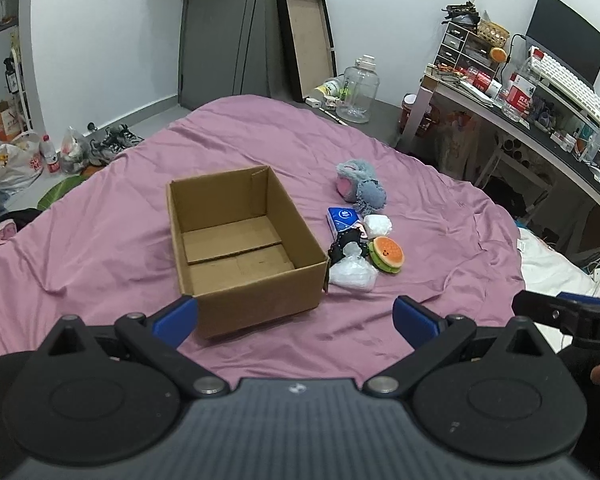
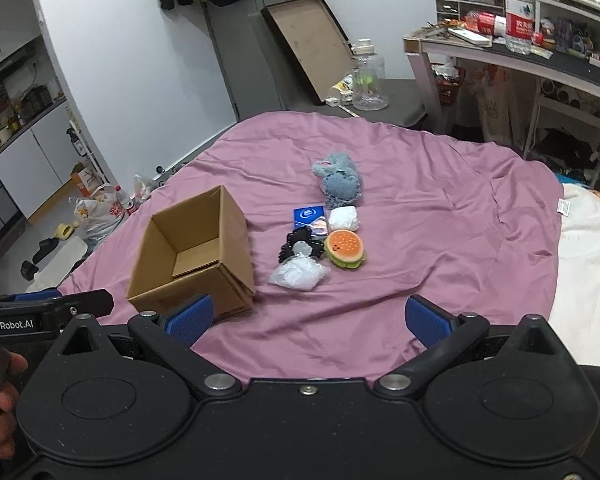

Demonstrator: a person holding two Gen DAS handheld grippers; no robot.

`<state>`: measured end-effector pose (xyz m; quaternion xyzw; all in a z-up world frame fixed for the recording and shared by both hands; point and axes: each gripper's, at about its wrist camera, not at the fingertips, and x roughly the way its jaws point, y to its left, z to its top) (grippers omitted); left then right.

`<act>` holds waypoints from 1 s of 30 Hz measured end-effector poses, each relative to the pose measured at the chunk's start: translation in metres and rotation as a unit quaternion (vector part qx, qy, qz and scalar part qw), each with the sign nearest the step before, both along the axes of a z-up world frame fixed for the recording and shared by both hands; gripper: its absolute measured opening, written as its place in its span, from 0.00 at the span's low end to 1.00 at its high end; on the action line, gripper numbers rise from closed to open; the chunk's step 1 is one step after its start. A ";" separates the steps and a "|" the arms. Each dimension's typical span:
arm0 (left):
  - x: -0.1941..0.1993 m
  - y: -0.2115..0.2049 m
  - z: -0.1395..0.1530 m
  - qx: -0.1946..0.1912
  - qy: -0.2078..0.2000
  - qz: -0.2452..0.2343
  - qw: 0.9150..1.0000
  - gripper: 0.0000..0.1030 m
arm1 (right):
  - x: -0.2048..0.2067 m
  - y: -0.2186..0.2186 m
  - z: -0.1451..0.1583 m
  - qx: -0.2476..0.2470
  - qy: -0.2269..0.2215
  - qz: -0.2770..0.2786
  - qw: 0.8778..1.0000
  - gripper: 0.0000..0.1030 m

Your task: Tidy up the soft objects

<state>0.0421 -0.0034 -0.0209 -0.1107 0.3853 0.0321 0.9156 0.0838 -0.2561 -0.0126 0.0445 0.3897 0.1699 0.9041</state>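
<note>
An open, empty cardboard box (image 1: 240, 240) (image 2: 192, 256) sits on the purple bedsheet (image 1: 100, 240). Right of it lies a cluster of soft items: a grey-blue plush (image 1: 358, 182) (image 2: 338, 180), a blue tissue pack (image 1: 342, 218) (image 2: 308, 216), a white bundle (image 1: 377, 225) (image 2: 343, 219), a black item (image 1: 346, 246) (image 2: 300, 246), a burger-shaped toy (image 1: 387, 254) (image 2: 344, 249) and a clear bag of white stuff (image 1: 352, 274) (image 2: 298, 274). My left gripper (image 1: 296, 322) is open and empty, near the box's front. My right gripper (image 2: 310, 320) is open and empty, short of the cluster.
A cluttered desk (image 1: 540, 112) (image 2: 520, 52) stands at the right. A large clear jug (image 1: 358, 90) (image 2: 368, 80) and a leaning flat box (image 1: 306, 44) are on the floor beyond the bed. Bags and shoes (image 1: 60, 152) lie at the left. A white cover (image 2: 588, 264) lies at the right.
</note>
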 end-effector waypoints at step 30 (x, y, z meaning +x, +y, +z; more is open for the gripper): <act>0.117 -0.065 -0.037 -0.051 0.009 0.007 0.999 0.76 | 0.141 -0.041 -0.070 0.117 0.099 -0.055 0.987 0.86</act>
